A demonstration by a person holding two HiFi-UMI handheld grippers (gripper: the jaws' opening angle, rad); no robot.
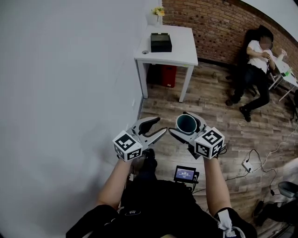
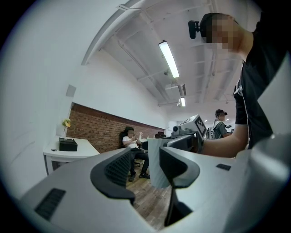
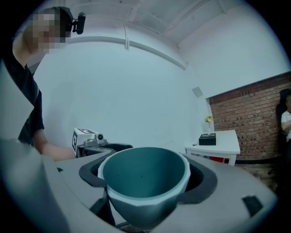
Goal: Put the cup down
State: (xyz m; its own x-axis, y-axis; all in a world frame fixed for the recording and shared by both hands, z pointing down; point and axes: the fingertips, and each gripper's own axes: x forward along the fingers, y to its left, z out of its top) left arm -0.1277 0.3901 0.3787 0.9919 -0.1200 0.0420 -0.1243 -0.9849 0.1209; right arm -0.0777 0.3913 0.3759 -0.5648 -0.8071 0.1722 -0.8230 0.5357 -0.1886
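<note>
A teal cup (image 1: 186,122) with a pale rim sits upright between the fingers of my right gripper (image 1: 188,126), held in the air over the wooden floor. In the right gripper view the cup (image 3: 144,178) fills the gap between the dark pads (image 3: 203,178), which press on its sides. My left gripper (image 1: 160,124) hovers just left of it, open, with nothing between its fingers. From the left gripper view (image 2: 146,170) the cup's pale outside (image 2: 154,166) shows beyond the jaws, apart from them.
A white table (image 1: 181,56) stands ahead against the wall, carrying a black box (image 1: 161,42) and a small vase of flowers (image 1: 157,14); a red bin (image 1: 166,75) is under it. A seated person (image 1: 256,62) is at the far right. A power strip (image 1: 247,163) with cables lies on the floor.
</note>
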